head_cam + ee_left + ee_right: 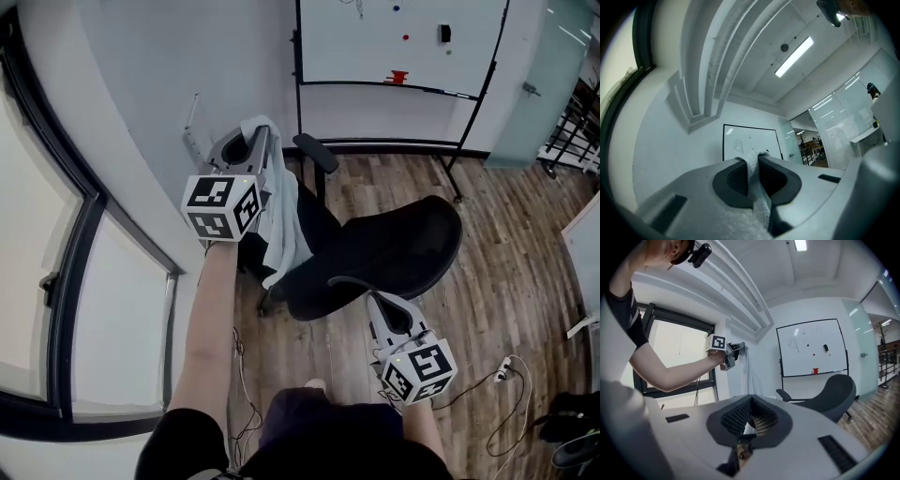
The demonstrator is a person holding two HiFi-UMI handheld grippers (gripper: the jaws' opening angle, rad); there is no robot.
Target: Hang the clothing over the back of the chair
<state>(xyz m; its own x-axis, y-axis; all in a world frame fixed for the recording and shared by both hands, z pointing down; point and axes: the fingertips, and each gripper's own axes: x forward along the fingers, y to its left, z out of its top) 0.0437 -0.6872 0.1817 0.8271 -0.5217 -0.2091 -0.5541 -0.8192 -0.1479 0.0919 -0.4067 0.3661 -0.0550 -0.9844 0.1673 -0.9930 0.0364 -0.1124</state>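
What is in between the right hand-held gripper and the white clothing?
The black chair sits between the right hand-held gripper and the clothing, which the left hand-held gripper holds up. The head view shows it.

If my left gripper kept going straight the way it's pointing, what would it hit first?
Probably the whiteboard, which shows right behind the tips of the left gripper that is holding the clothing. Nothing else shows in between, though depth is hard to judge.

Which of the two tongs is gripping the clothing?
The left tongs, held high near the wall, are pinching the white clothing. The right tongs, low beside the chair, hold nothing.
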